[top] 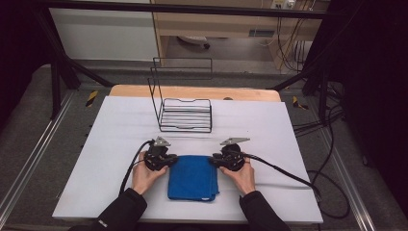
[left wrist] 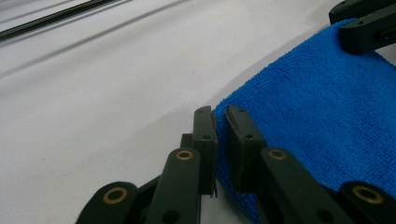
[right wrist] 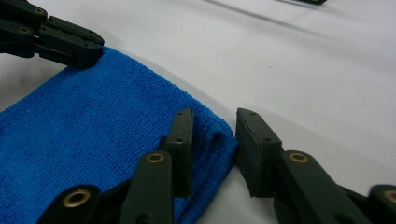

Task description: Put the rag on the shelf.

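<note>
A folded blue cloth (top: 192, 177) is seen at lower centre of the high view, flanked at its far corners by the left gripper (left wrist: 220, 122), nearly pressed together on the corner edge, and the right gripper (right wrist: 214, 136), spread around its corner.

Folded blue cloth (top: 192, 177) lying flat on a white table (top: 110, 159), near the front edge.

The cloth is a bright blue, nubbly towel folded into a thick rectangle, its long side running front to back. It lies in front of a black wire rack (top: 185, 114), well apart from it. The far corners look rounded and layered, and the surface is smooth and unwrinkled.
</note>
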